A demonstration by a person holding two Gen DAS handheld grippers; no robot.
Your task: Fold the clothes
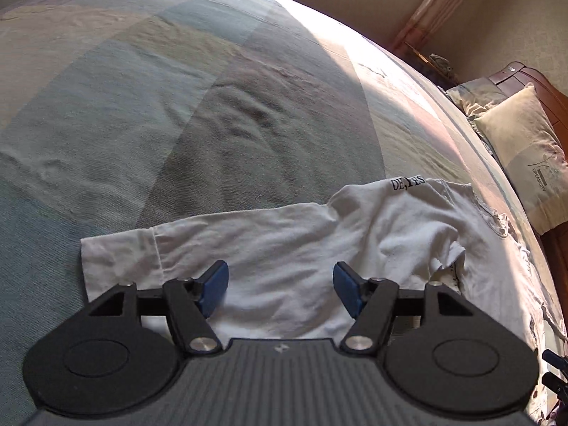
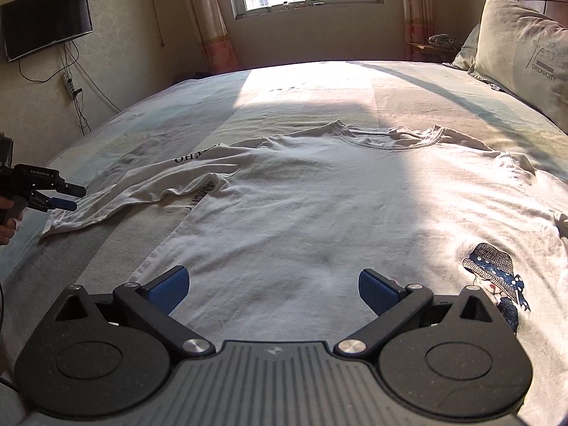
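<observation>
Sunlit bed carries a limp, light shirt; pinch the sleeve at twelve o'clock; both my fingers gape empty.

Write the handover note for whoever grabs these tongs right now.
Left tongs: open, empty, over the left sleeve.
Right tongs: open, empty, above the shirt's lower body.
White T-shirt: spread front-up on the bed, collar toward the window, left sleeve stretched outward and rumpled.
Done: shirt laid out; no fold visible.
Left: all folds, probably starting with the left sleeve.
</observation>
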